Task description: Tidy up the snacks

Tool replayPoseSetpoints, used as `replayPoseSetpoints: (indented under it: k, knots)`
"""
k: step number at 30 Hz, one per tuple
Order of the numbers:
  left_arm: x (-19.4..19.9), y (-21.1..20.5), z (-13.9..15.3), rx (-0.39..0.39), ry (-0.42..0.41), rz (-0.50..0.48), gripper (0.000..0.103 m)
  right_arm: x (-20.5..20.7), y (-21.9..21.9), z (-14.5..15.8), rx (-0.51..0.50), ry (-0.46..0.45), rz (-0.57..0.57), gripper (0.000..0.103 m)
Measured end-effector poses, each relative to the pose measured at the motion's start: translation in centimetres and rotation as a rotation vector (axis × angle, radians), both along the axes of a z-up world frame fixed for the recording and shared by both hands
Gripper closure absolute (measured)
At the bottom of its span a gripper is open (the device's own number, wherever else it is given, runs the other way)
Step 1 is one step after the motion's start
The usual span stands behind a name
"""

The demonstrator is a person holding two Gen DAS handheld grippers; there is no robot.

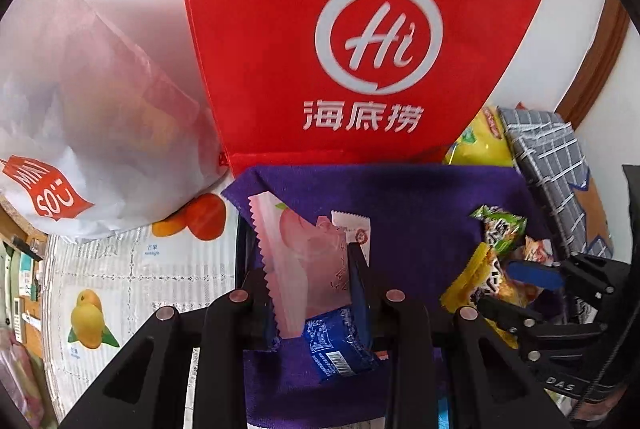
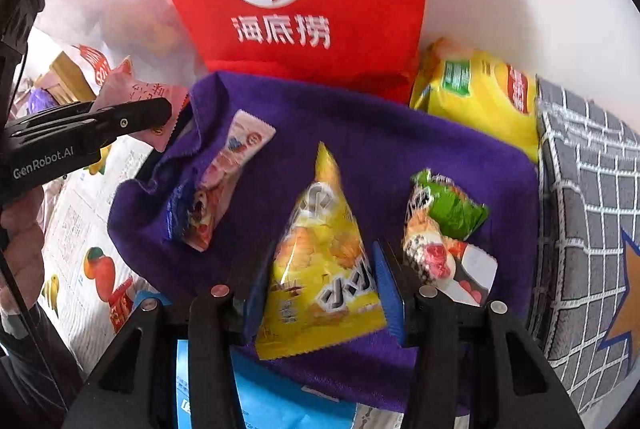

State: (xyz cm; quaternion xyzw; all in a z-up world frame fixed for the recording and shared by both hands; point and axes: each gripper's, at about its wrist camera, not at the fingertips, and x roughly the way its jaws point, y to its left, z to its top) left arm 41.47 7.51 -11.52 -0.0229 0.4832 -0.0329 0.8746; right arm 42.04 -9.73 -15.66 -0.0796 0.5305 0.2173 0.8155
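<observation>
My left gripper is shut on a pink peach snack packet, held over the purple cloth; it also shows in the right wrist view at the left. A blue-and-white snack packet lies on the cloth under it, and also shows in the right wrist view. My right gripper is shut on a yellow triangular snack packet; it also shows in the left wrist view at the right. A green-topped snack packet lies on the cloth to its right.
A red Haidilao bag stands behind the cloth. A white Miniso bag is at the left. A large yellow snack bag and a grey checked cushion are at the right. A fruit-print tablecloth covers the table.
</observation>
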Motion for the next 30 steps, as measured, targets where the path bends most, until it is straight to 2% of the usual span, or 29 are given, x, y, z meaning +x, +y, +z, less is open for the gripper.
replayPoseSetpoints:
  k: [3, 11, 16, 20, 22, 24, 26, 30]
  knots:
    - [0.2, -0.1, -0.5, -0.016, 0.018, -0.007, 0.075, 0.0, -0.1, 0.2, 0.003, 0.011, -0.005, 0.054]
    - [0.1, -0.5, -0.6, -0.056, 0.022, -0.040, 0.075, -1.9, -1.0, 4.2, 0.032, -0.112, 0.006, 0.040]
    - [0.2, -1.0, -0.8, -0.069, 0.043, -0.059, 0.074, -2.4, -2.4, 6.3, 0.073, -0.174, -0.051, 0.039]
    - [0.3, -1.6, -0.8, -0.070, 0.051, -0.078, 0.074, -2.1, -3.3, 7.2, 0.119, -0.181, -0.092, 0.039]
    - [0.2, -1.9, -0.6, -0.070, 0.051, -0.083, 0.067, -2.2, -3.5, 7.6, 0.141, -0.191, -0.101, 0.039]
    - [0.0, -1.9, -0.3, -0.075, 0.051, -0.079, 0.052, -2.4, -3.5, 8.1, 0.153, -0.204, -0.107, 0.039]
    - [-0.3, -2.0, 0.3, -0.088, 0.040, -0.075, 0.048, -2.7, -3.4, 8.4, 0.155, -0.206, -0.108, 0.039]
    - [-1.2, -2.3, 1.7, -0.075, 0.012, -0.059, 0.048, -3.6, -2.7, 9.2, 0.136, -0.238, -0.097, 0.039]
